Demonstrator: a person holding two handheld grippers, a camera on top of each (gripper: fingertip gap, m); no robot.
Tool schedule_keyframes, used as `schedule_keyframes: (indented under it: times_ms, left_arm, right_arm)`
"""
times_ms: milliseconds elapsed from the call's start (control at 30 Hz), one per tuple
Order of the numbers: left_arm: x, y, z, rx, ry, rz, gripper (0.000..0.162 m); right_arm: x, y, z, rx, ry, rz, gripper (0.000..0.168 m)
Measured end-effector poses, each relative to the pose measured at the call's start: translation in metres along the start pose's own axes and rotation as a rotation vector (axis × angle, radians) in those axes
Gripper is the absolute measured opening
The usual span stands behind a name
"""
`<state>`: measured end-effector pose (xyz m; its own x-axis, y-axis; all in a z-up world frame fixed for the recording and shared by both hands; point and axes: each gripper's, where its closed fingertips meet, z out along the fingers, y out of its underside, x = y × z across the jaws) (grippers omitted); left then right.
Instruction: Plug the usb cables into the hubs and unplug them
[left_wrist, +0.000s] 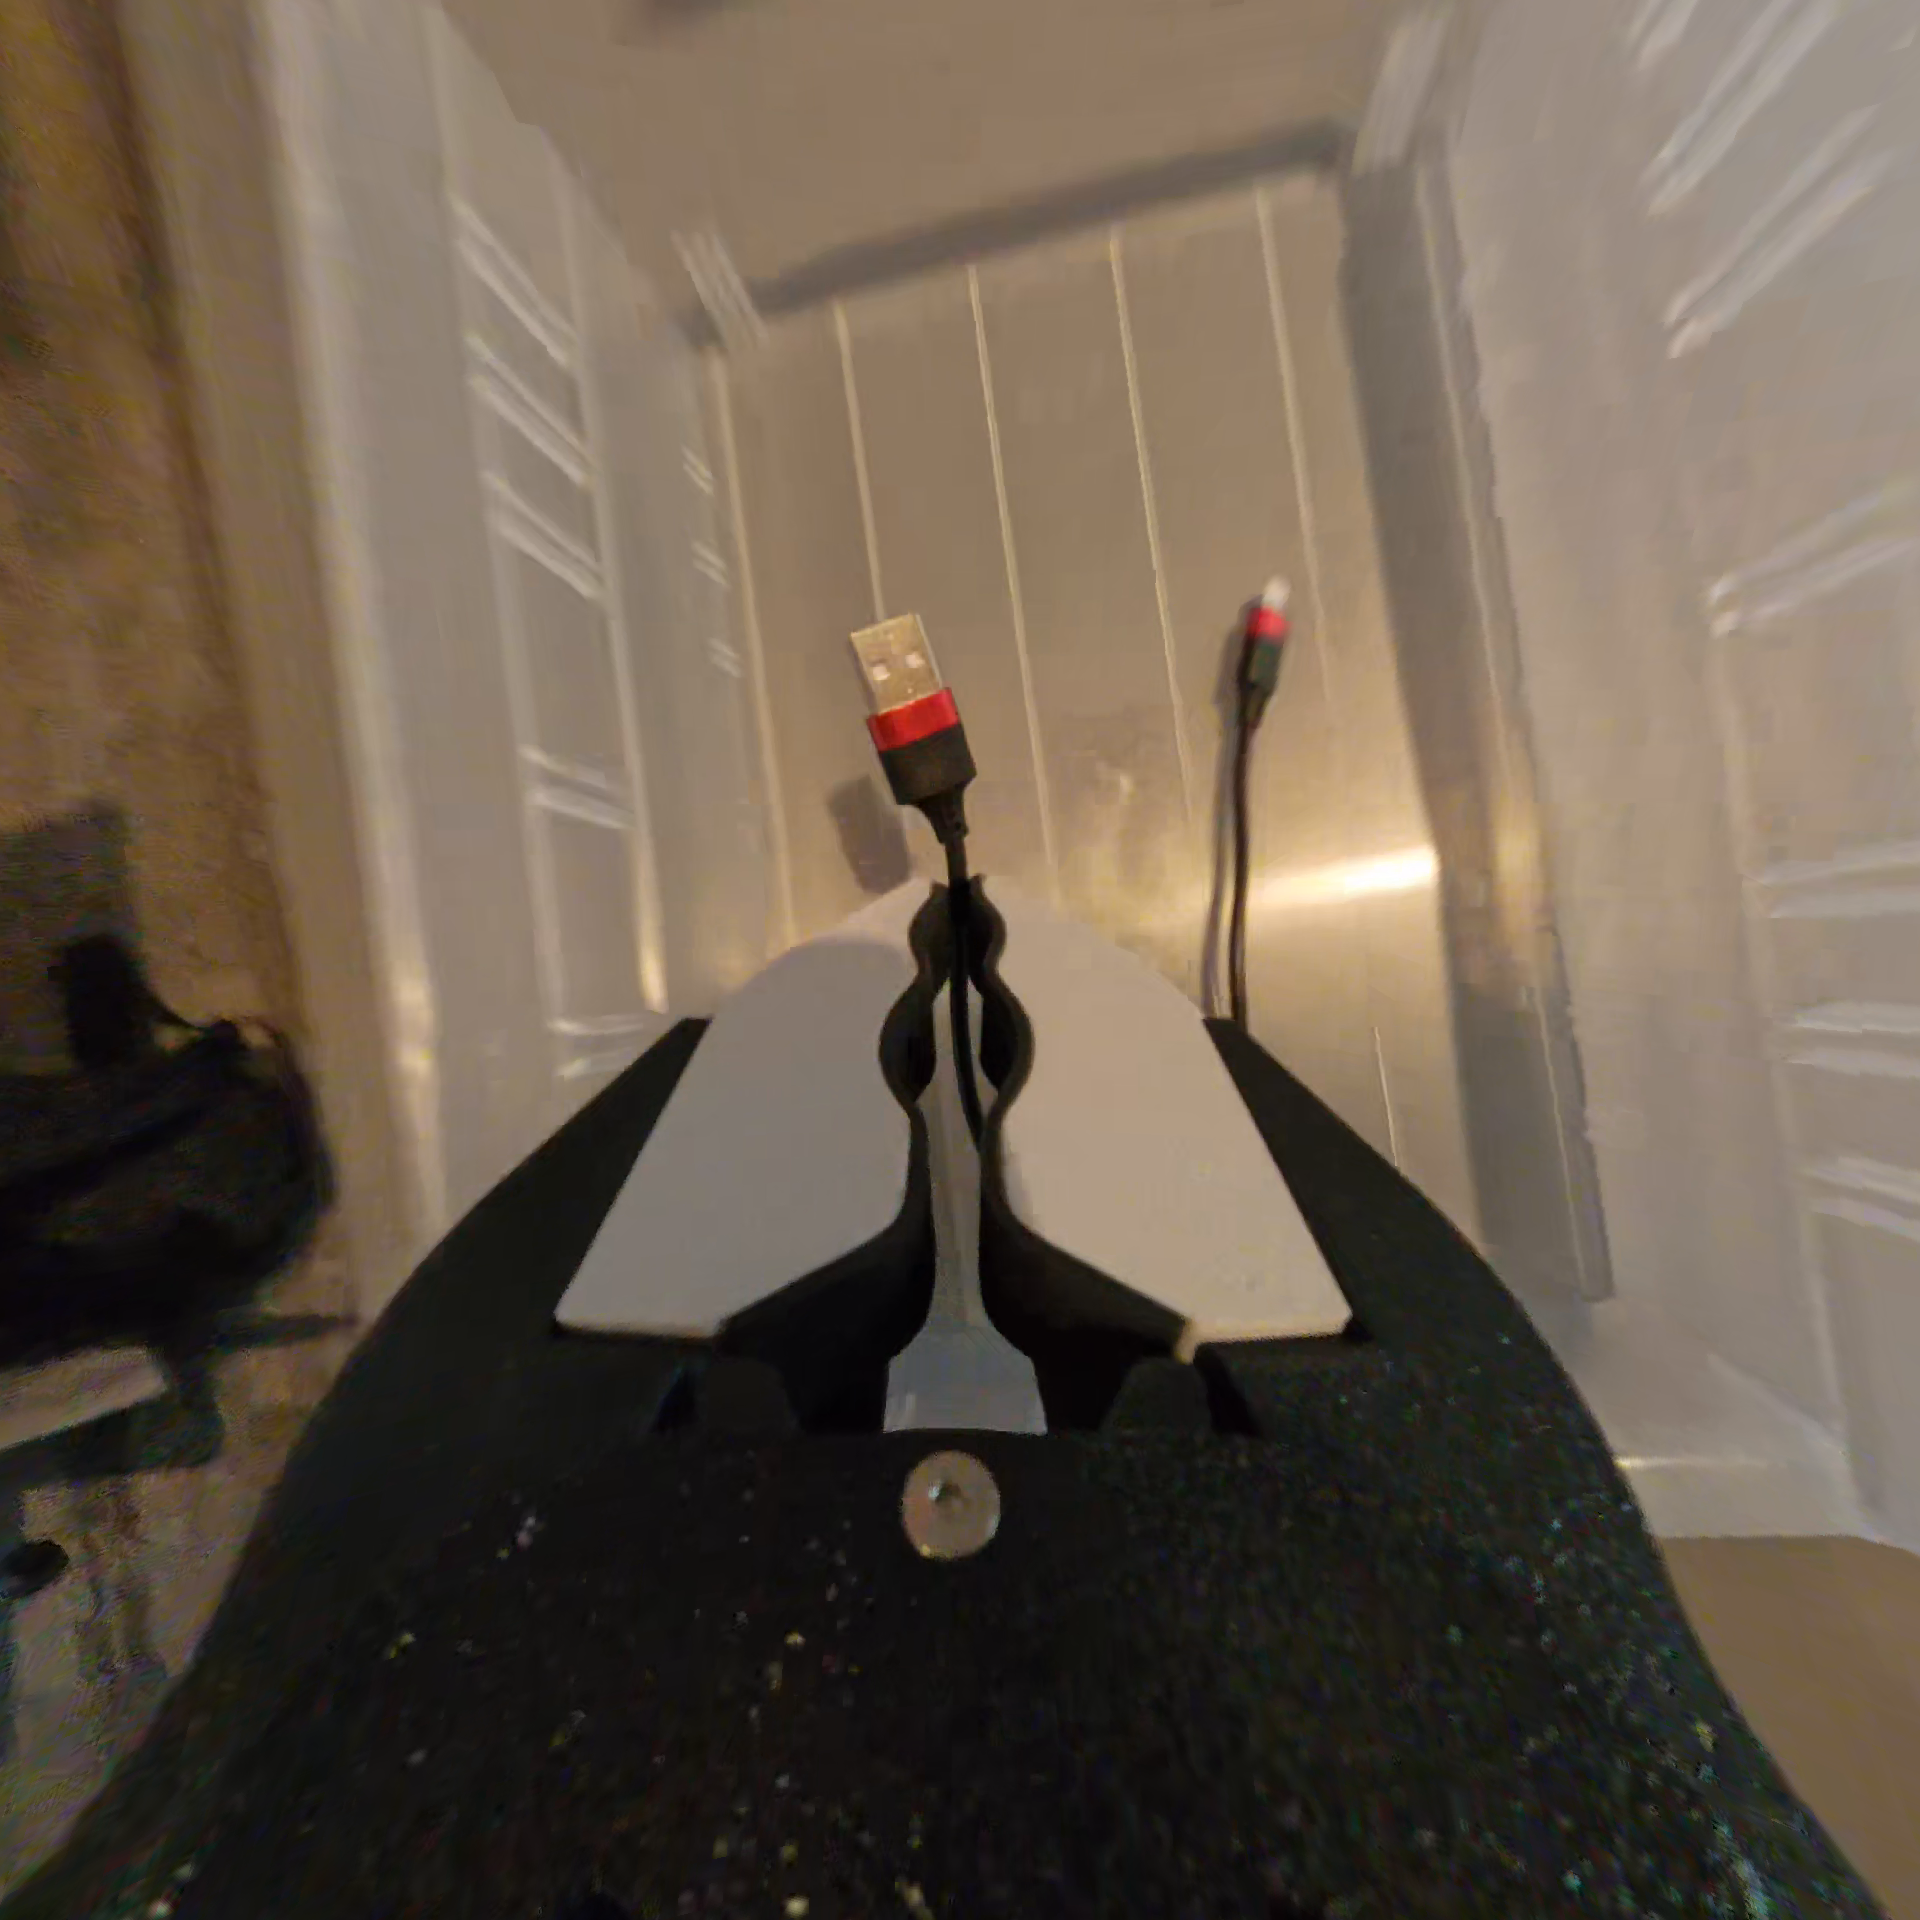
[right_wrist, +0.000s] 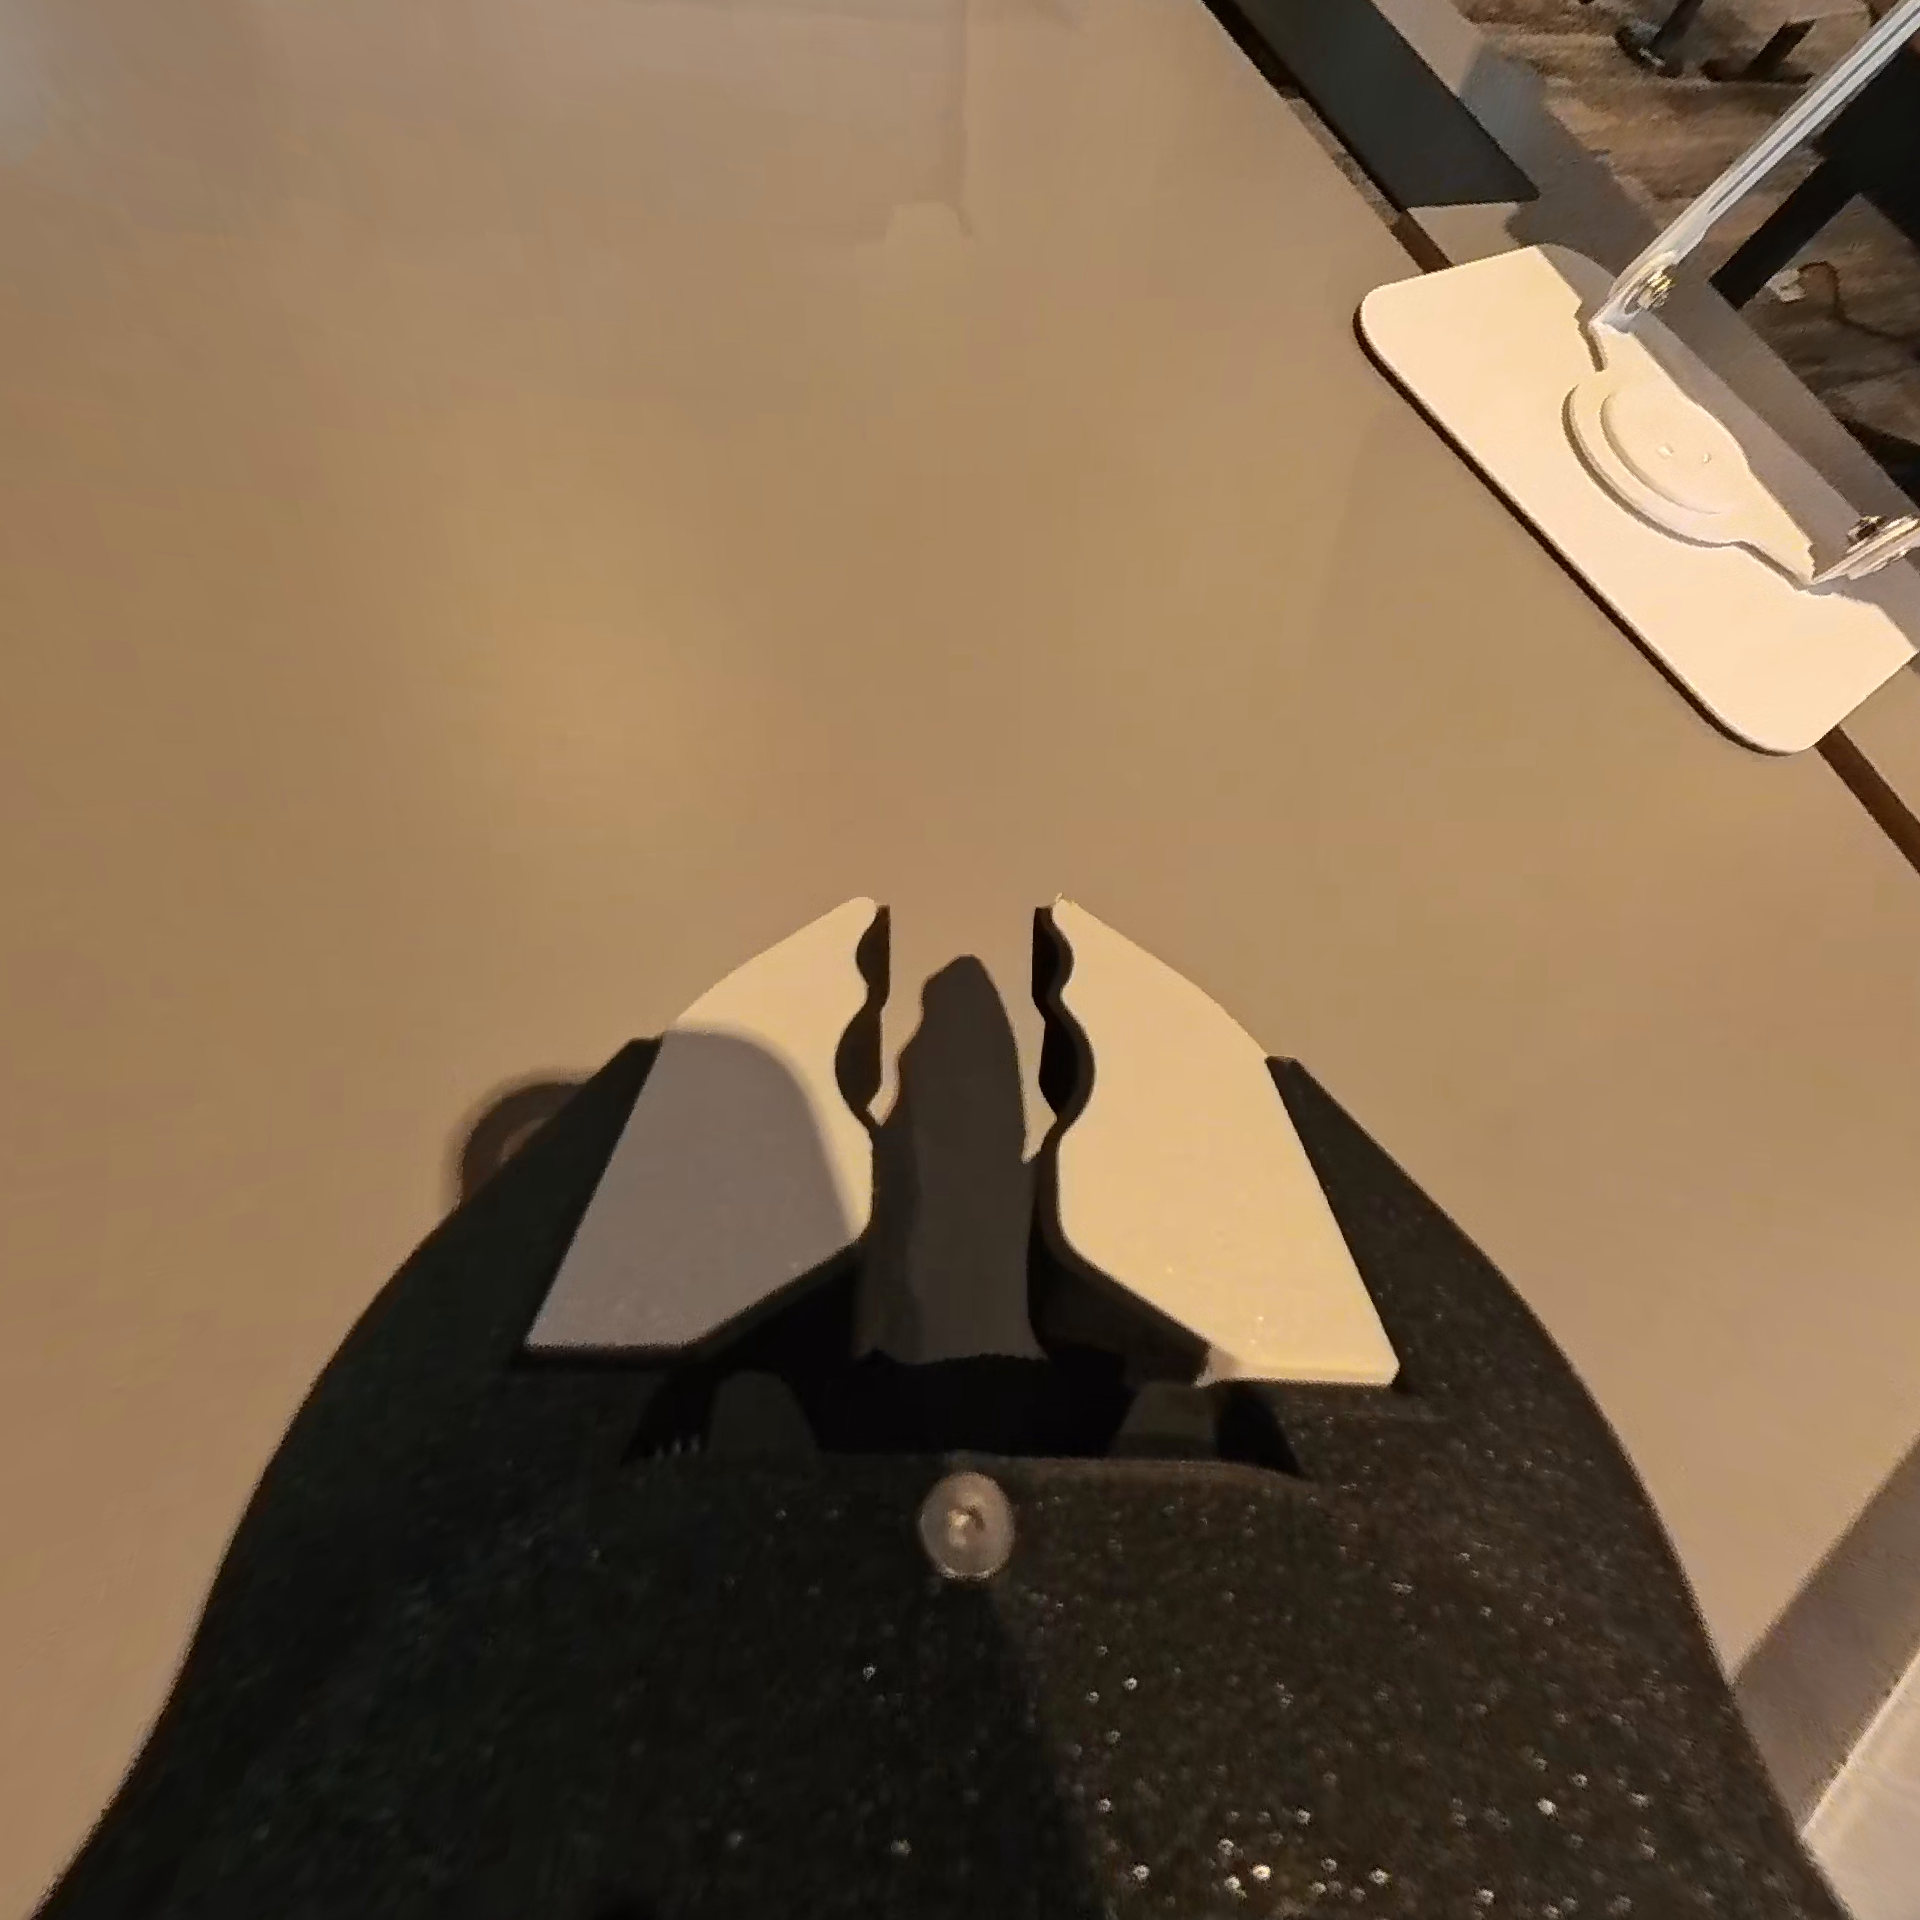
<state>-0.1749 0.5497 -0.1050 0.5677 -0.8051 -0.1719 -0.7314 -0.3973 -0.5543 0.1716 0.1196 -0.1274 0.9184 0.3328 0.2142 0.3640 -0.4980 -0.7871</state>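
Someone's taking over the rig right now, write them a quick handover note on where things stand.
Left claw: shut on the black cable just behind its red-collared USB plug, plug free, pointing at a translucent plastic bin.
Cable's small red-collared end dangles to the right.
Right claw: open, empty, over the tan table, near a white stand base.
No hub in view; the held plug is in no port. Left: locate hub, plug in, unplug.

No words, numbers, brand names or signs could be read in either view. Nothing printed showed on any of the things there.
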Motion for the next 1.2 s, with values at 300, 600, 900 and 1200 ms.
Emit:
schedule_keyframes:
  times_ms: [300, 600, 900, 1200]
  left_arm:
    - [0.020, -0.128, -0.137, 0.498, -0.394, 0.269, 0.002]
    - [0.199, -0.206, -0.206, 1.046, 0.083, 0.266, 0.003]
    - [0.404, -0.198, -0.144, 1.166, 0.817, 0.062, 0.002]
    - [0.455, -0.167, -0.112, 1.062, 1.002, -0.015, 0.002]
  right_arm:
    - [-0.001, -0.014, -0.004, 0.070, 0.004, 0.024, 0.026]
    - [-0.023, -0.086, -0.014, 0.460, -0.258, 0.355, 0.029]
    - [0.001, -0.110, 0.003, 0.603, -0.190, 0.428, 0.052]
    - [0.017, -0.096, -0.003, 0.596, -0.027, 0.362, 0.000]
